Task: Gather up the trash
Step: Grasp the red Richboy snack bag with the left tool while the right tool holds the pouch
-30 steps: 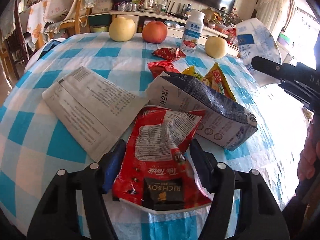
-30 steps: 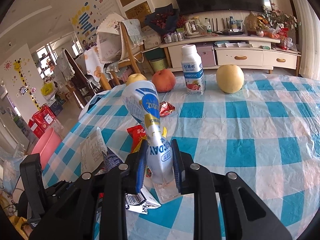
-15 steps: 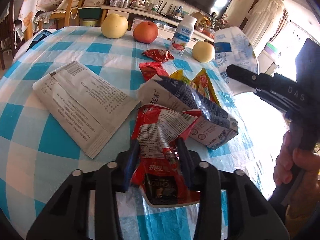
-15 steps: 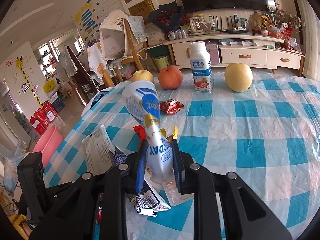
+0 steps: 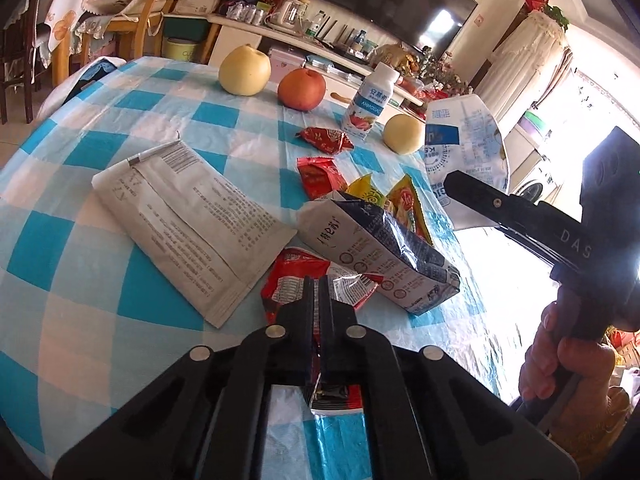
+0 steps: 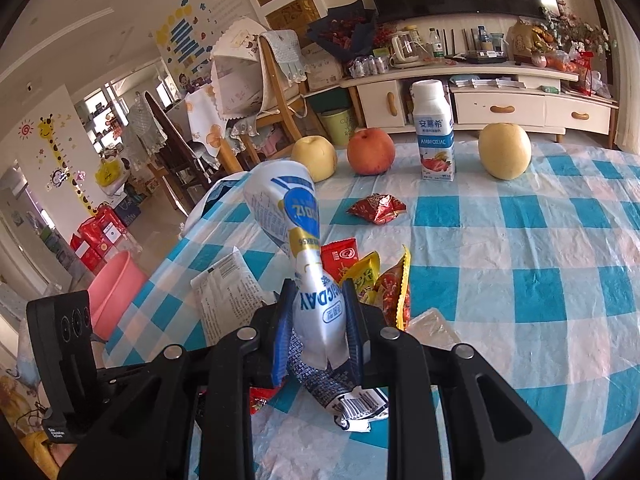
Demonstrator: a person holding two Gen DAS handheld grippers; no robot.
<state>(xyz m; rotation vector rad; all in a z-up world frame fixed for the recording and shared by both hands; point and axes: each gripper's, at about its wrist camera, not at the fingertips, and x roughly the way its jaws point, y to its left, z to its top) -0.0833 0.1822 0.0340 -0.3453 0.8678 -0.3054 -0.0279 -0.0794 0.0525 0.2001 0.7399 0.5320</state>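
The collection is judged to be at an early stage: 2 pieces of trash are held, and most of it is left on the blue-and-white checked plastic tablecloth [image 5: 168, 112].

The left gripper [image 5: 318, 292] is clamped, jaws nearly together, on the crumpled red foil snack bag with a white printed back [image 5: 292, 276], whose lower edge is seen beneath the jaws. Whether the bag is clear of the cloth cannot be told. The right gripper [image 6: 318, 304] is closed around the twisted neck of a white-and-blue plastic pouch [image 6: 288, 204], which is held upright above the table.

Left to be collected are a flat grey-white paper sachet with printed text [image 5: 188, 216], a crumpled white-and-dark-blue foil bag [image 5: 384, 252] just beside the red bag, a yellow wrapper [image 6: 362, 276] and a red wrapper [image 6: 340, 254] behind it, and a small crumpled red foil wrapper [image 5: 326, 140] farther back. 2 yellow pears [image 5: 244, 70], a red apple [image 5: 302, 89] and a white yoghurt bottle [image 5: 370, 102] are judged not to be trash. No bin is seen on the table.

Compared with 1 second ago, the left jaws, then wide apart on either side of the red bag, are pinched on its middle and the bag is bunched. The right gripper's hold on the pouch is unchanged, though it is seen slightly shifted.
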